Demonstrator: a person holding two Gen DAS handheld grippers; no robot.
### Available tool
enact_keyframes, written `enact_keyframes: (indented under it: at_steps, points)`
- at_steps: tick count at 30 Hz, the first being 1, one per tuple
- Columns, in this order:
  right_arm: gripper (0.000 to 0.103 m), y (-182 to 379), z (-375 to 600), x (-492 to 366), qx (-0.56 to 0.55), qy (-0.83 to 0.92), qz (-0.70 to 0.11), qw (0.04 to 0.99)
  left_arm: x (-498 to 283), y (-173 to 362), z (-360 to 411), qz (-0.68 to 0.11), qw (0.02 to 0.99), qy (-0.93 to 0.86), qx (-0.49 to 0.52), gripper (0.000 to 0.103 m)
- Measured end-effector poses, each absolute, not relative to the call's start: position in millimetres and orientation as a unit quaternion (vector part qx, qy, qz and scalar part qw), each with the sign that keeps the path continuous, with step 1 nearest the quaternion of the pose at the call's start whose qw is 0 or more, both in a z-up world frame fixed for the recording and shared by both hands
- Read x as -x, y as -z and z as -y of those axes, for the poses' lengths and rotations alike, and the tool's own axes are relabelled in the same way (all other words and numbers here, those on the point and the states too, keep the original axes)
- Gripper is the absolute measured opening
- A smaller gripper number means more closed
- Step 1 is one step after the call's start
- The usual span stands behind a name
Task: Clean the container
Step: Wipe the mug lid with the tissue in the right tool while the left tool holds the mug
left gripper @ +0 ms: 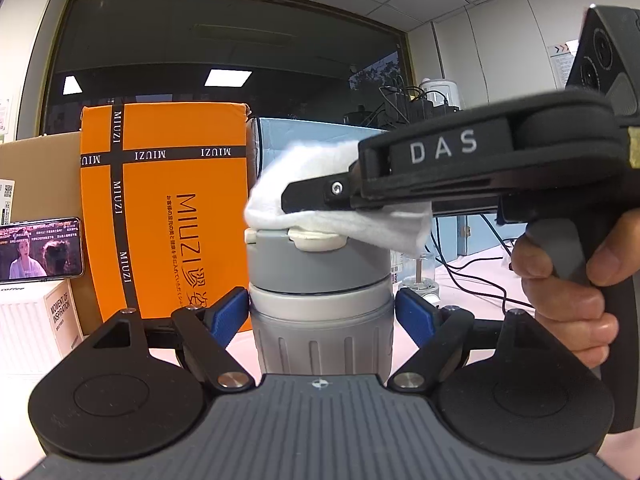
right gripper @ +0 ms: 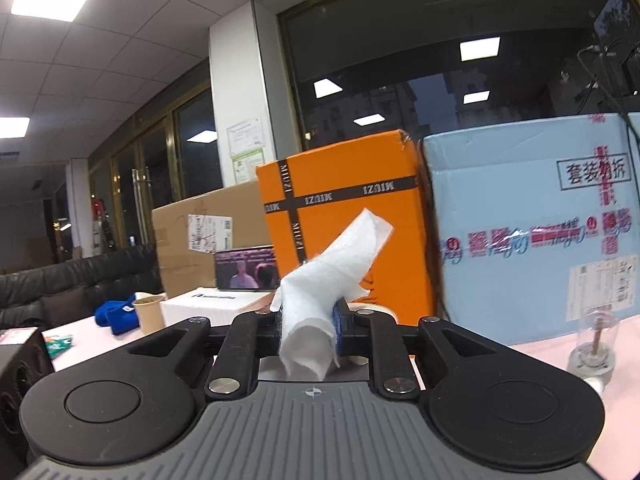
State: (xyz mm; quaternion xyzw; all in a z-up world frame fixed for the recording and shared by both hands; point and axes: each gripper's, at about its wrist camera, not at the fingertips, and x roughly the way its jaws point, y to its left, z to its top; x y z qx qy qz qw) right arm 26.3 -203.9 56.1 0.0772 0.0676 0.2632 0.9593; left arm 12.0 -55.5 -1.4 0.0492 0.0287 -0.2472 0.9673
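A grey ribbed container [left gripper: 320, 320] with a grey lid and a white spout piece on top stands upright between my blue-padded fingers. My left gripper [left gripper: 322, 314] is shut on it just under the lid. In the left wrist view my right gripper [left gripper: 296, 198] reaches in from the right, held by a hand [left gripper: 568, 288], and presses a white cloth [left gripper: 320, 200] onto the lid's top. The right wrist view shows the right gripper [right gripper: 308, 320] shut on that white cloth [right gripper: 332, 276], which sticks up and forward. The container is hidden there.
An orange MIUZI box [left gripper: 164, 208], a light blue carton [right gripper: 532, 232] and a brown carton [right gripper: 208, 236] stand behind. A phone [left gripper: 40, 250] playing video rests on a white box [left gripper: 36, 328]. A small clear glass jar [right gripper: 594, 344], cables, a paper cup [right gripper: 150, 314] and a blue cloth [right gripper: 114, 314] lie on the pink table.
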Motion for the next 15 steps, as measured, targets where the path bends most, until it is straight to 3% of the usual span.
enact_keyframes:
  at_steps: [10, 15]
  points:
    - [0.016, -75, 199, -36, -0.08, -0.243, -0.123, 0.959, -10, 2, 56, -0.026, 0.967, 0.246, -0.053, 0.078]
    - [0.024, -80, 198, -33, -0.076, -0.232, -0.137, 0.96, -14, 1, 53, -0.027, 0.967, 0.246, -0.05, 0.078]
